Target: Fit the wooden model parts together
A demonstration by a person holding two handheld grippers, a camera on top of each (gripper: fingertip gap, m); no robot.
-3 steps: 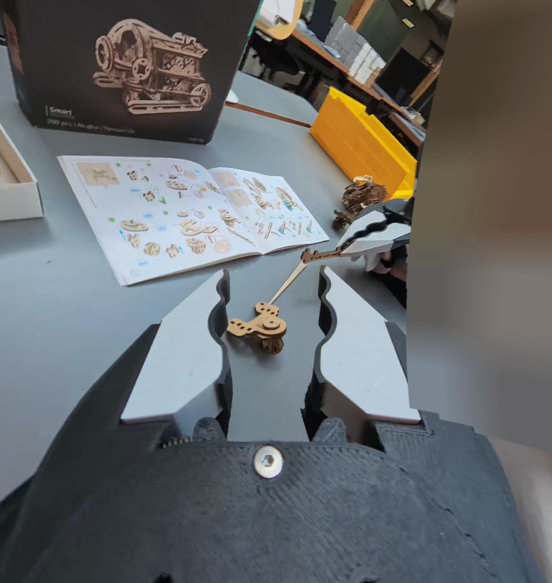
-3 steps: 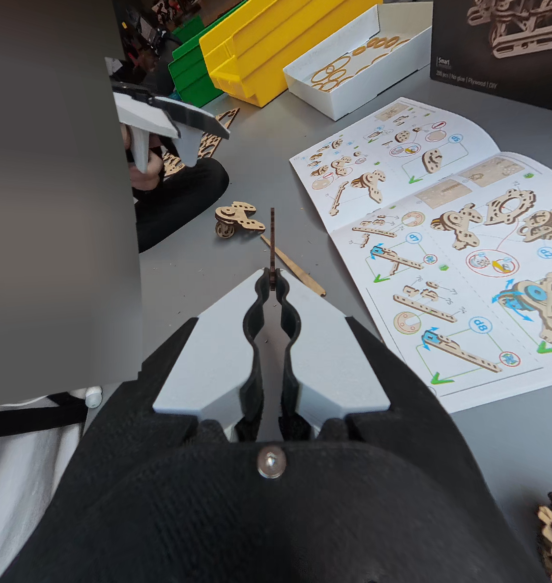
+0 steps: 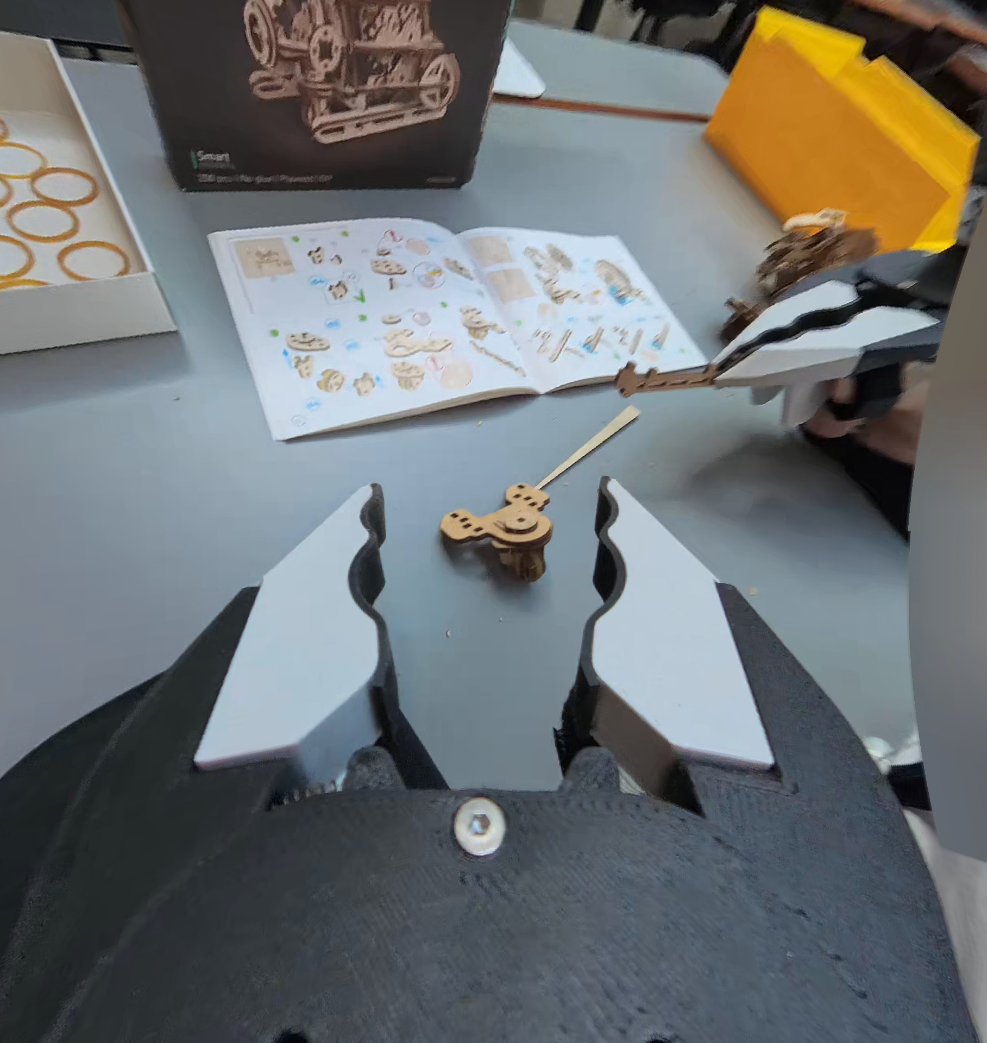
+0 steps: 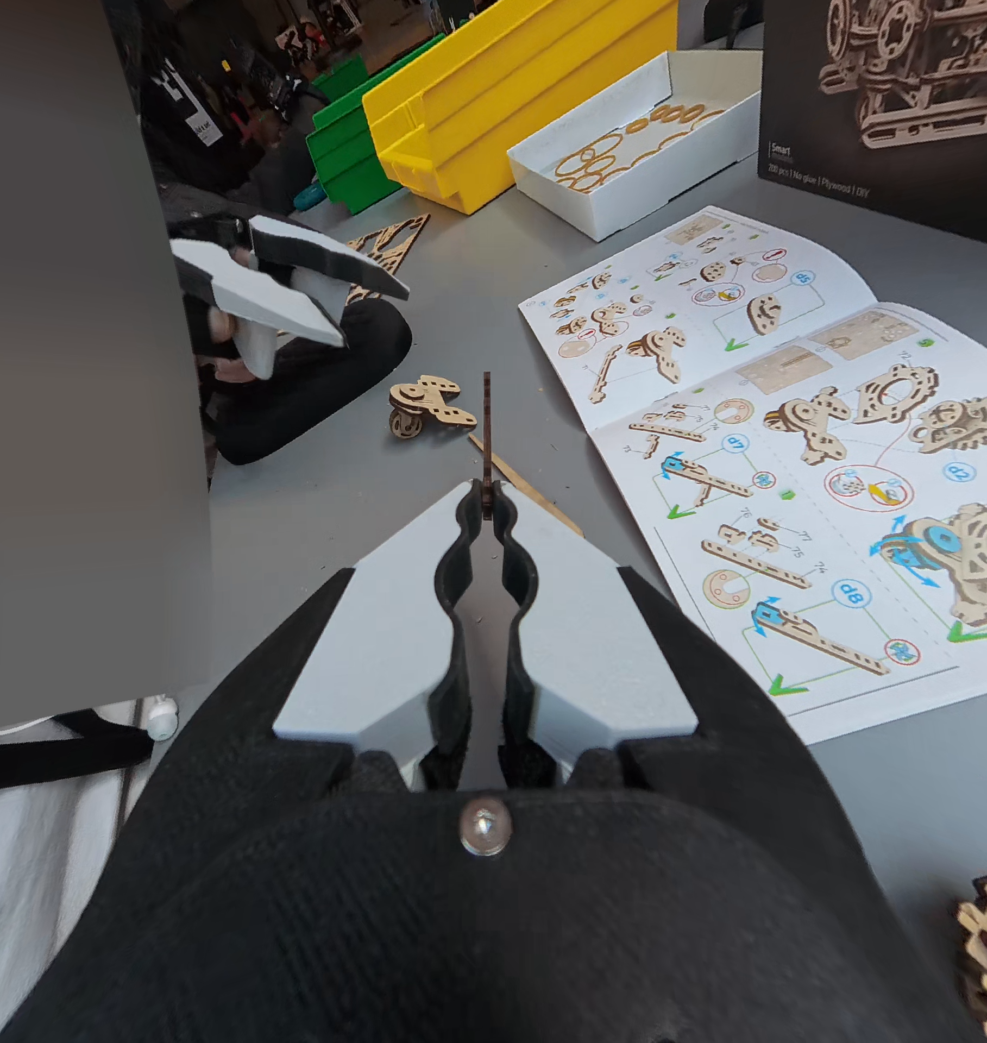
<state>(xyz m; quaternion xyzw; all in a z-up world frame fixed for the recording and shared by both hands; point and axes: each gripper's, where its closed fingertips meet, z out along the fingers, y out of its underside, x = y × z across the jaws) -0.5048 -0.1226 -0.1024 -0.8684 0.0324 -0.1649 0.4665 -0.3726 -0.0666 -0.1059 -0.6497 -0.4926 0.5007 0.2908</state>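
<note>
A small wooden sub-assembly (image 3: pixel 499 527) with a wheel under it lies on the grey table. My left gripper (image 3: pixel 490 491) is open and empty, its fingers on either side of the sub-assembly and above it. My right gripper (image 4: pixel 486 491) is shut on a thin notched wooden bar (image 4: pixel 486 429), held edge-on above the table. The sub-assembly (image 4: pixel 429 409) lies just left of the bar's tip. In the left wrist view the right gripper (image 3: pixel 716 375) holds the bar (image 3: pixel 663 379) level, pointing left. The left gripper (image 4: pixel 373 317) shows at the left of the right wrist view.
A thin wooden stick (image 3: pixel 590 446) lies by the sub-assembly. An open instruction booklet (image 3: pixel 423 316) lies beyond, before a dark kit box (image 3: pixel 321 90). A white tray (image 3: pixel 73 321) holds several rings. A yellow bin (image 3: pixel 835 152), green bin (image 4: pixel 350 147) and loose wooden parts (image 3: pixel 807 254) sit around.
My left gripper's jaws have opened wider and it has swung, so the booklet and the tray show more. My right gripper still holds the bar in much the same place.
</note>
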